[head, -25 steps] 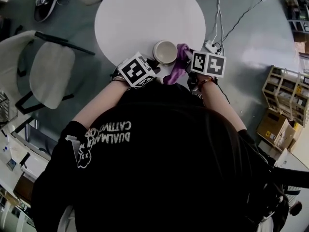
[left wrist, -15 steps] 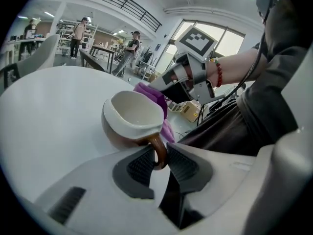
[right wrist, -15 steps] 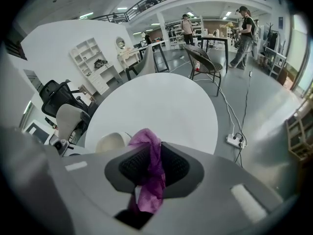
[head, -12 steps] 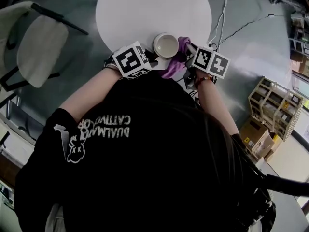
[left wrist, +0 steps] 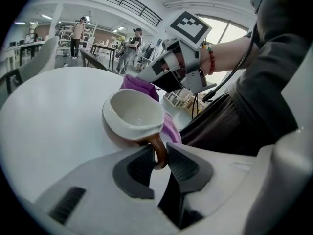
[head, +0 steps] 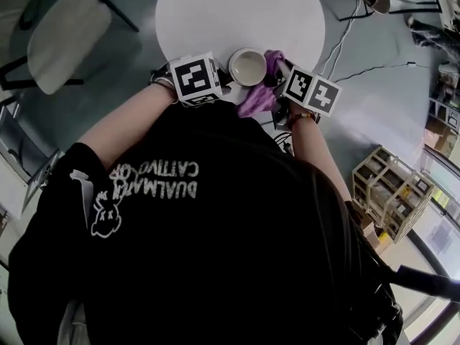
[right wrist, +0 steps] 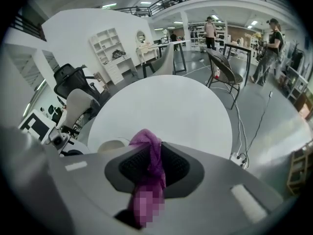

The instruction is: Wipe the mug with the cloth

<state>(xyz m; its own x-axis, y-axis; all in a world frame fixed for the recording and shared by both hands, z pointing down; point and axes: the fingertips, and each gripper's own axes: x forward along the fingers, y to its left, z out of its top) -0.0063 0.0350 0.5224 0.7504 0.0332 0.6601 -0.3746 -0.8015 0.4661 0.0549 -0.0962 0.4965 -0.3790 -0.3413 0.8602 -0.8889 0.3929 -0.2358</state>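
Observation:
A mug [head: 247, 67], white inside and brown outside, sits at the near edge of the round white table [head: 230, 13]. In the left gripper view the mug [left wrist: 133, 119] tilts toward me, and my left gripper [left wrist: 160, 161] is shut on its brown handle [left wrist: 159, 151]. A purple cloth [head: 260, 92] hangs against the mug's right side. My right gripper [right wrist: 151, 166] is shut on that cloth [right wrist: 149, 155], which bunches up between the pads. The right gripper [left wrist: 168, 75] shows behind the mug in the left gripper view, pressing the cloth [left wrist: 139, 86] to the far rim.
Cables and a power strip [head: 338, 56] lie on the floor right of the table. A white chair [head: 57, 27] stands at the left, a wooden shelf unit [head: 384, 192] at the right. People stand far off in the room [right wrist: 210, 31].
My right gripper with the cloth has shifted a little along the mug's right side and rolled. The left gripper holds still on the handle. The head camera has swung, shifting the whole scene.

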